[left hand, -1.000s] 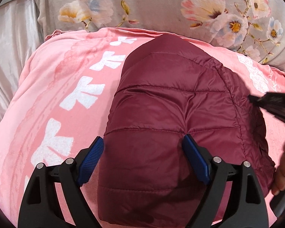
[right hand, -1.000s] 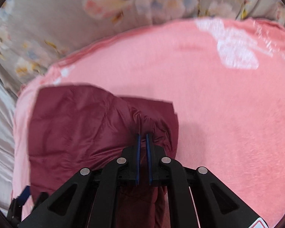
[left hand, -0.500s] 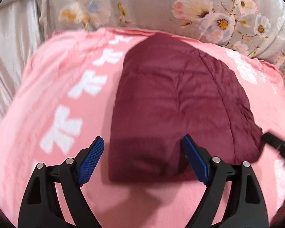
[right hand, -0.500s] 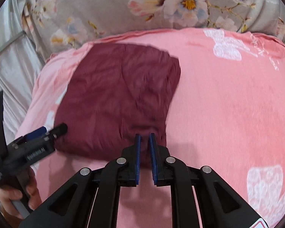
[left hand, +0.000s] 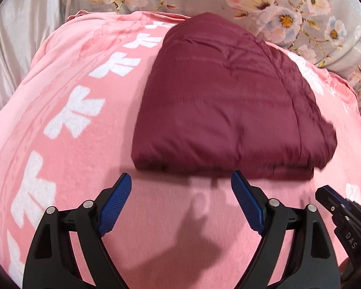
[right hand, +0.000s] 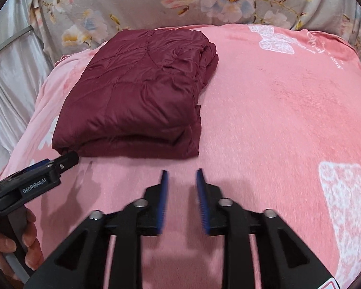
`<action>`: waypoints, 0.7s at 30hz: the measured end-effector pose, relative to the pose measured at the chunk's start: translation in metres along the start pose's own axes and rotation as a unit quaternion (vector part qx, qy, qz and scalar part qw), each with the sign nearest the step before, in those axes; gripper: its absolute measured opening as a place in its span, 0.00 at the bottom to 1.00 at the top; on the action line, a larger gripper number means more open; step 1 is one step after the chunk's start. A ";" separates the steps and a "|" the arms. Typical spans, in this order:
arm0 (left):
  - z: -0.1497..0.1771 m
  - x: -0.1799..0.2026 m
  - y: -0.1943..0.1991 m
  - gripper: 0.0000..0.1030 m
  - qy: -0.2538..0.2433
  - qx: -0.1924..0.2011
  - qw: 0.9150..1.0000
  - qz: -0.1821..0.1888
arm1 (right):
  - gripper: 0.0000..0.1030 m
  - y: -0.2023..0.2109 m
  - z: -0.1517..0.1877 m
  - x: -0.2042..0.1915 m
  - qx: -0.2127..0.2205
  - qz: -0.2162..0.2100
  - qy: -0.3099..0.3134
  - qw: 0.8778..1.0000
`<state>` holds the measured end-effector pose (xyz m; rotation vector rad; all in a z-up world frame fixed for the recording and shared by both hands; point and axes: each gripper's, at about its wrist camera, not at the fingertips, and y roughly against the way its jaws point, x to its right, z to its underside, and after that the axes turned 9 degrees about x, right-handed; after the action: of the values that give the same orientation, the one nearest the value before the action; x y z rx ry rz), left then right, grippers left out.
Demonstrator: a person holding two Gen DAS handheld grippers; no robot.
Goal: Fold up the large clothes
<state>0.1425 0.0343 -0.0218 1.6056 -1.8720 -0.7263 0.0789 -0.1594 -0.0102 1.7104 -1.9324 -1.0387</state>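
A dark red quilted jacket (left hand: 219,101) lies folded into a thick rectangle on the pink blanket (left hand: 67,82). It also shows in the right wrist view (right hand: 142,94) at the left. My left gripper (left hand: 181,185) is open wide and empty, just short of the jacket's near edge. My right gripper (right hand: 180,180) is open a little and empty, a short way in front of the jacket's near right corner. The left gripper's tip (right hand: 67,160) shows in the right wrist view beside the jacket's near left corner.
The pink blanket (right hand: 288,110) with white bow prints covers the bed. A grey floral sheet (right hand: 137,2) lies behind it. Silvery curtain fabric (left hand: 19,36) hangs at the left. The right gripper's tip (left hand: 334,207) shows at the lower right of the left wrist view.
Both grippers have pulled back from the jacket toward me. The right gripper has let go of the jacket fabric and opened a little. The jacket now lies folded and free.
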 end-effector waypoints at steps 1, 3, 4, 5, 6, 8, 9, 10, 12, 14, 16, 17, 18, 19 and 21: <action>0.007 0.002 0.001 0.80 -0.001 -0.001 1.000 -0.003 | 0.50 0.003 0.005 -0.002 0.005 0.004 0.004 1.000; 0.018 0.004 0.003 0.80 -0.005 0.001 1.000 -0.007 | 0.53 0.007 0.013 -0.004 0.007 0.008 0.017 1.000; 0.025 0.006 0.004 0.80 -0.009 0.005 1.000 -0.009 | 0.55 0.008 0.017 -0.006 0.006 0.012 0.025 1.000; 0.029 0.007 0.005 0.80 -0.013 0.008 1.000 -0.012 | 0.58 0.009 0.024 -0.009 0.005 0.017 0.032 0.999; 0.035 0.010 0.007 0.80 -0.020 0.014 1.000 -0.018 | 0.59 0.010 0.030 -0.012 0.004 0.020 0.038 0.999; 0.045 0.013 0.008 0.80 -0.029 0.023 0.999 -0.024 | 0.59 0.015 0.033 -0.017 0.014 0.031 0.054 0.998; 0.049 0.014 0.009 0.80 -0.030 0.026 0.999 -0.025 | 0.63 0.018 0.034 -0.020 0.025 0.035 0.062 0.997; 0.050 0.014 0.009 0.80 -0.032 0.027 0.999 -0.027 | 0.65 0.022 0.034 -0.023 0.034 0.039 0.072 0.996; 0.051 0.014 0.015 0.80 -0.032 0.042 0.998 -0.034 | 0.69 0.024 0.036 -0.029 0.043 0.048 0.088 0.994; 0.052 0.013 0.015 0.82 -0.033 0.047 0.998 -0.036 | 0.70 0.022 0.036 -0.032 0.041 0.055 0.099 0.993; 0.053 0.014 0.015 0.82 -0.035 0.050 0.997 -0.042 | 0.70 0.019 0.037 -0.033 0.034 0.058 0.101 0.993; 0.053 0.014 0.016 0.82 -0.037 0.053 0.997 -0.046 | 0.70 0.019 0.038 -0.032 0.033 0.057 0.098 0.993; 0.053 0.016 0.017 0.82 -0.038 0.055 0.997 -0.047 | 0.70 0.019 0.038 -0.030 0.032 0.055 0.093 0.994; 0.053 0.017 0.019 0.82 -0.040 0.060 0.996 -0.048 | 0.70 0.019 0.038 -0.028 0.032 0.054 0.088 0.994; 0.054 0.018 0.020 0.82 -0.043 0.066 0.996 -0.051 | 0.70 0.018 0.038 -0.027 0.029 0.053 0.081 0.995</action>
<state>0.0877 0.0218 -0.0435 1.7898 -1.9460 -0.7392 0.0456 -0.1230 -0.0175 1.6478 -1.9442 -0.7879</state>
